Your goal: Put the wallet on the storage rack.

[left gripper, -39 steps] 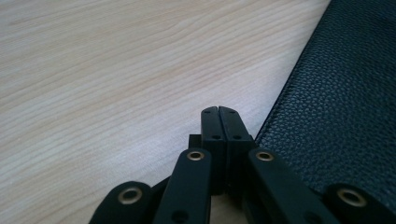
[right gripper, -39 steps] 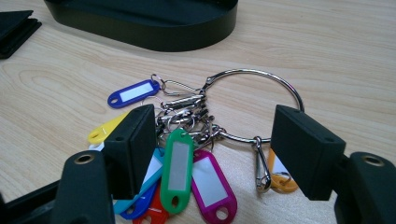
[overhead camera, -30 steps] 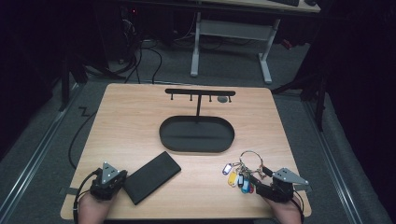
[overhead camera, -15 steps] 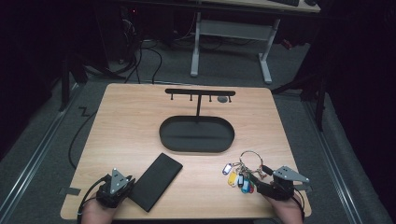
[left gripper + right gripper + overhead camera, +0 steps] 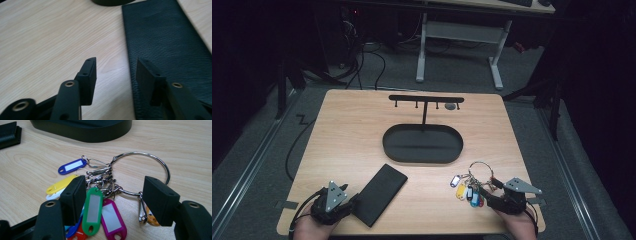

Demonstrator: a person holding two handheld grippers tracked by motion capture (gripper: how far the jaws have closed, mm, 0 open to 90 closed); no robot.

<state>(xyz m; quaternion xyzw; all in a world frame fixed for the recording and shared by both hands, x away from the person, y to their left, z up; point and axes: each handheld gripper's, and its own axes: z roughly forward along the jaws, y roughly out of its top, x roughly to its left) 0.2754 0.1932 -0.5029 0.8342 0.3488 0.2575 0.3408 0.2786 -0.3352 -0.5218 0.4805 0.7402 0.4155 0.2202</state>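
Jaws of my left gripper (image 5: 115, 75) had just been opening, standing apart astride the black wallet's (image 5: 379, 194) edge, lower left. Right gripper (image 5: 117, 197) gaped around the key ring (image 5: 140, 173), lower right; should centre before squeezing.

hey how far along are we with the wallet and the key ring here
Early. The black wallet lies flat on the table, and the left gripper, its jaws just opened, holds nothing. The right gripper stands open around the key ring, not yet gripping. The oval tray and hook rack look unused.
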